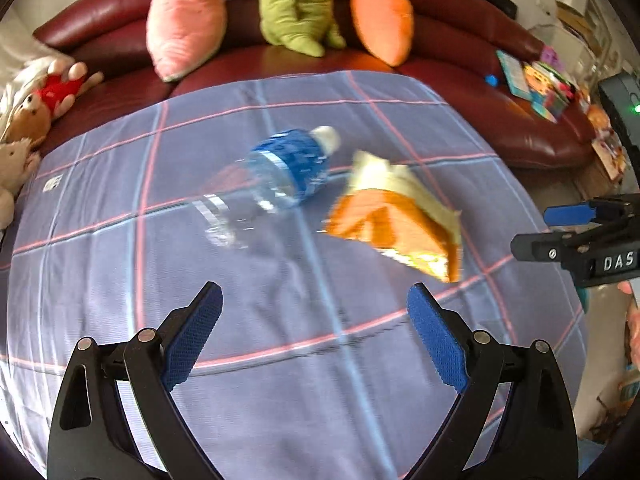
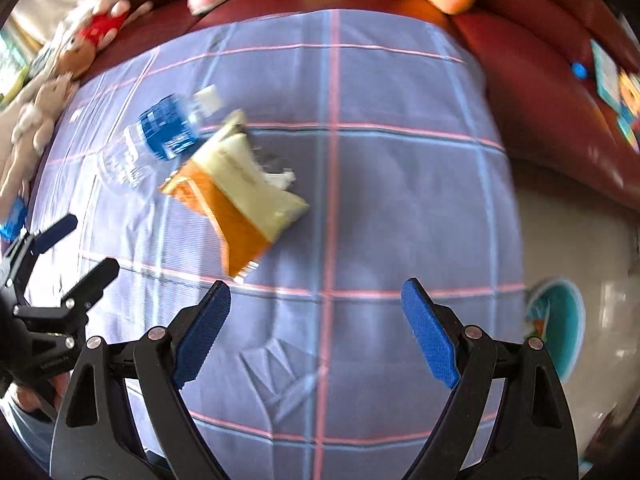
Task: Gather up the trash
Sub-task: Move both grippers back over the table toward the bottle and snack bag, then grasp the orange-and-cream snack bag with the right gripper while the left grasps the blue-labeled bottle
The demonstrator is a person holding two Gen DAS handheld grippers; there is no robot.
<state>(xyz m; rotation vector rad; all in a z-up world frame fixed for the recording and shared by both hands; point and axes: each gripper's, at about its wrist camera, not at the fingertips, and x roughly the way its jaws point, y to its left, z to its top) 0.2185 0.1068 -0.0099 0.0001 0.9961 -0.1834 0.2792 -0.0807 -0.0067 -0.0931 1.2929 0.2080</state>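
A clear plastic bottle point(image 1: 276, 184) with a blue label and white cap lies on its side on the checked purple cloth point(image 1: 280, 360). Just to its right lies an orange and cream snack bag point(image 1: 400, 220). My left gripper point(image 1: 316, 312) hovers open over the cloth, nearer than both, with nothing between its fingers. In the right wrist view the bottle point(image 2: 160, 140) and the snack bag point(image 2: 236, 200) lie up and to the left of my open, empty right gripper point(image 2: 316, 312). The right gripper point(image 1: 560, 228) also shows at the left view's right edge, and the left gripper point(image 2: 76, 248) at the right view's left edge.
A dark red sofa point(image 1: 480, 56) curves behind the cloth with pink point(image 1: 184, 20), green point(image 1: 296, 4) and orange carrot point(image 1: 384, 20) plush toys. Small stuffed animals point(image 1: 32, 120) sit at the left. Picture books point(image 1: 536, 80) lie on the sofa at the right. A round teal mat point(image 2: 556, 332) lies on the floor.
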